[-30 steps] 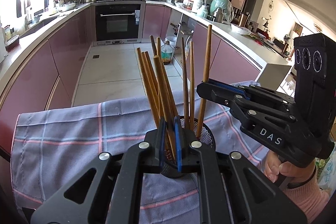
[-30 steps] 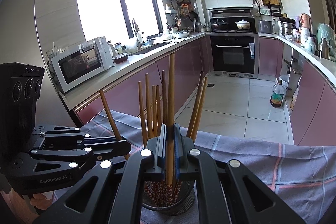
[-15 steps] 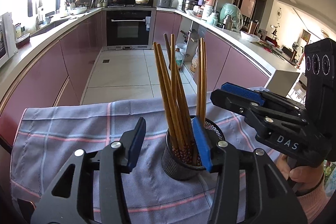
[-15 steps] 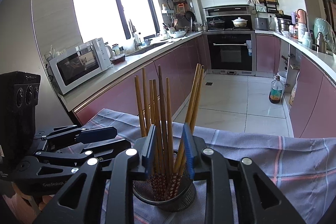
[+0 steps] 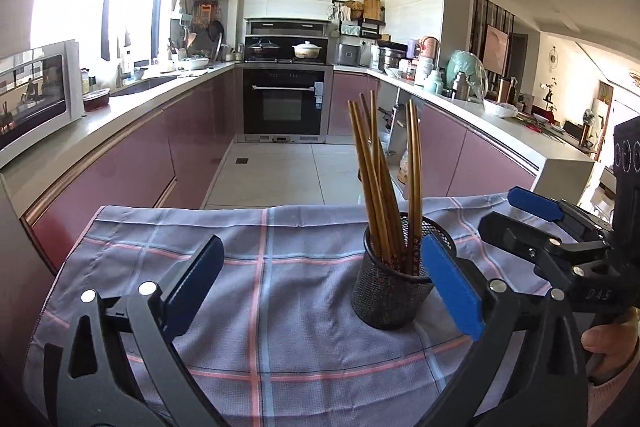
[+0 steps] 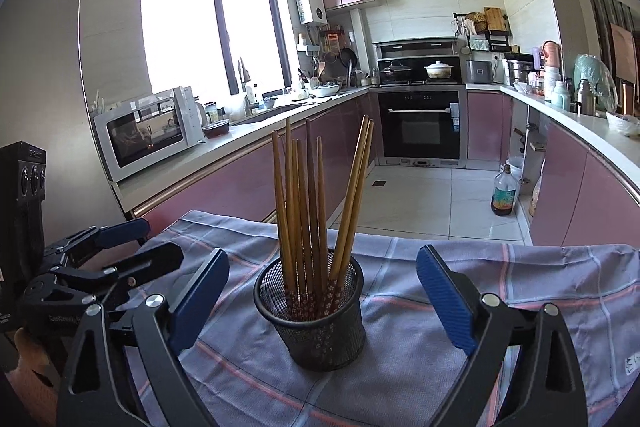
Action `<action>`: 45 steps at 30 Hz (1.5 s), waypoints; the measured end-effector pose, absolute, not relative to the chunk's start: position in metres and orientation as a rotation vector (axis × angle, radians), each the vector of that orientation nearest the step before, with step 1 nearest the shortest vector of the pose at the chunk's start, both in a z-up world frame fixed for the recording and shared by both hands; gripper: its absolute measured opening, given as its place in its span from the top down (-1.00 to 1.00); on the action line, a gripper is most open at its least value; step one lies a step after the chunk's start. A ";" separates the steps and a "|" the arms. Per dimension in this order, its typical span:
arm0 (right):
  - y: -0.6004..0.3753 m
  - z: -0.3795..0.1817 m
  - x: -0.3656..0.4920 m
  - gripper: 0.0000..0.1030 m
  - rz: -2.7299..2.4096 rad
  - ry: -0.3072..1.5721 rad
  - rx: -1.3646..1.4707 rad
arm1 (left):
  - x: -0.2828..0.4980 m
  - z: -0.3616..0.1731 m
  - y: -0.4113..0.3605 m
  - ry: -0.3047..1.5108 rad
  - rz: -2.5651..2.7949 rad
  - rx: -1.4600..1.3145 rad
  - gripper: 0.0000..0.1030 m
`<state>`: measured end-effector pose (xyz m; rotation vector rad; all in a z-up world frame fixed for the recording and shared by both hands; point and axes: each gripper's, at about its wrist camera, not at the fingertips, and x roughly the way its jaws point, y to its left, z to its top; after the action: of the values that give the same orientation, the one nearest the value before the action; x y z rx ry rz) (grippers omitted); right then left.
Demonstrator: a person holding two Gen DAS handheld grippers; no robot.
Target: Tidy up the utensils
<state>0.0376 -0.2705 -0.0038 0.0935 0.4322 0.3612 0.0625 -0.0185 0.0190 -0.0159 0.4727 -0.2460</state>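
Both jaws are being opened: nothing is being gripped by the left gripper (image 5: 324, 287) or right gripper (image 6: 324, 295). Chopsticks (image 6: 308, 195) are being held upright by the cup (image 6: 316, 323).

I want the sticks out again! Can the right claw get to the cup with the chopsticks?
Probably yes. The right claw is opening wide, with nothing between it and the cup straight ahead on the cloth. The chopsticks stand free, and the left claw sits off to the side.
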 end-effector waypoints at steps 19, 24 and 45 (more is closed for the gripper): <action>-0.249 -0.010 -0.026 -0.87 0.310 0.241 0.052 | -0.009 0.028 0.001 0.300 -0.107 -0.013 -0.89; -0.247 -0.009 -0.032 -0.87 0.312 0.222 0.048 | -0.018 0.031 0.001 0.267 -0.110 -0.027 -0.89; -0.249 -0.008 -0.043 -0.87 0.288 0.140 0.084 | -0.031 0.030 0.003 0.200 -0.079 -0.043 -0.89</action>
<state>-0.0431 -0.2491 -0.0079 0.0840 0.1404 0.2880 -0.0312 0.0034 0.0302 -0.0429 0.1996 -0.0791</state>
